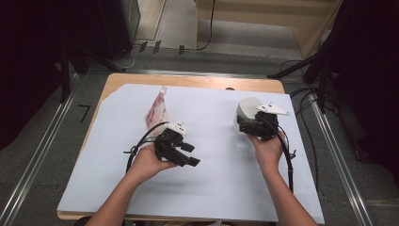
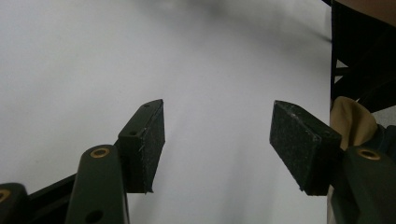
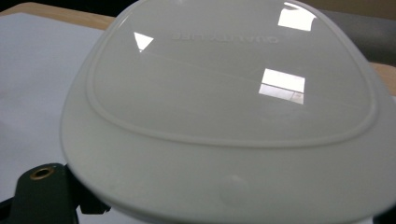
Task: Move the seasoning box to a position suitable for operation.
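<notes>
Item: white plastic lid (image 3: 224, 107) clamped in my right tongs (image 1: 256, 126); left tongs (image 1: 181, 153) agape, empty. Risk: glossy rim slipping out.

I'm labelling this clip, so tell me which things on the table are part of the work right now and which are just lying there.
In the work:
- white lid, close before the right gripper, tilted up off the white sheet
- left gripper, jaws open with nothing between them, over the sheet

Lying about:
- pink packet, behind the left gripper, untouched
- white sheet covering the wooden table
</notes>
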